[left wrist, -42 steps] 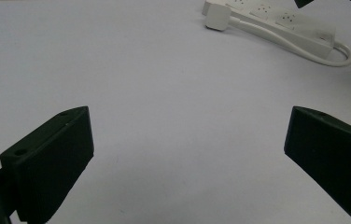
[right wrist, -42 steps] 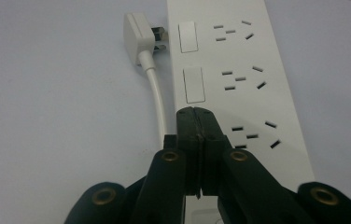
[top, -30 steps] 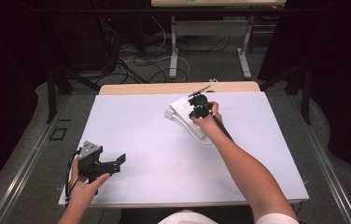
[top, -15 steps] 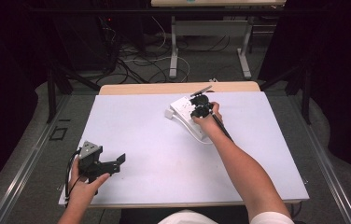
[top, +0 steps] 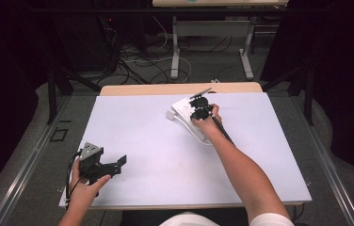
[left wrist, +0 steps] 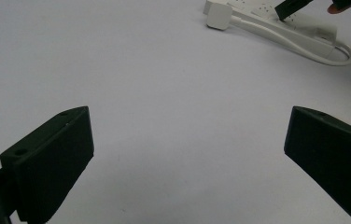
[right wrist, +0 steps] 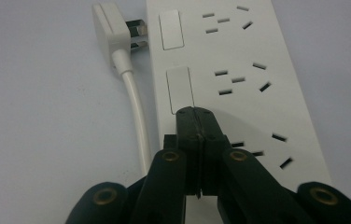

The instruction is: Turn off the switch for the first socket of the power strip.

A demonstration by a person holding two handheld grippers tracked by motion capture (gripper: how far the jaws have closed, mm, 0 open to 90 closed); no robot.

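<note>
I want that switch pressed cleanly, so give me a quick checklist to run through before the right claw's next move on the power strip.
1. Right claw shut, jaws together: ok.
2. Tip at the second rocker switch of the power strip: ok.
3. Tip actually pressing the switch: cannot tell.
4. Strip's own plug lying loose beside it, unplugged: ok.
5. Left claw open, well clear of the strip: ok.
6. Strip flat on the table: ok.
</note>
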